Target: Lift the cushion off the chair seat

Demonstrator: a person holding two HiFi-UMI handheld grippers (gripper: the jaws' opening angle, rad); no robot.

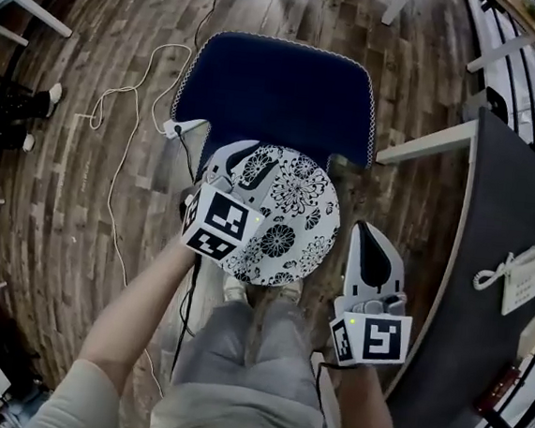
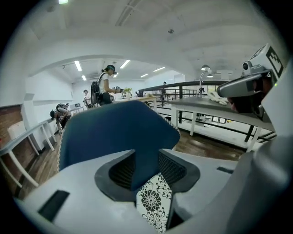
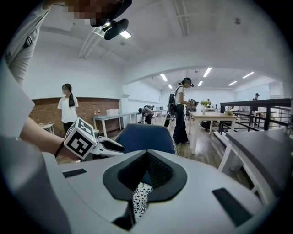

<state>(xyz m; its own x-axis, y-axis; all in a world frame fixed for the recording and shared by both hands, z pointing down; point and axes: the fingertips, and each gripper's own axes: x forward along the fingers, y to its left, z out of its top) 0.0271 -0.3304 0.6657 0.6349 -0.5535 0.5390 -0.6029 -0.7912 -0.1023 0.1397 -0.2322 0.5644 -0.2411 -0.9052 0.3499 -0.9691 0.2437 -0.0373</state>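
Note:
A round white cushion with a black flower print lies on the seat of a chair with a dark blue back. My left gripper is over the cushion's left edge and stands open. In the left gripper view, the blue back and a strip of the cushion show through the gap between its jaws. My right gripper hangs just right of the cushion, apart from it, with its jaws together and nothing in them. In the right gripper view, a sliver of the cushion shows below the closed tips.
A dark table with a white frame runs close along the right, beside my right gripper. A white cable trails over the wood floor left of the chair. The person's shoes are under the seat's front. Other people stand by far tables.

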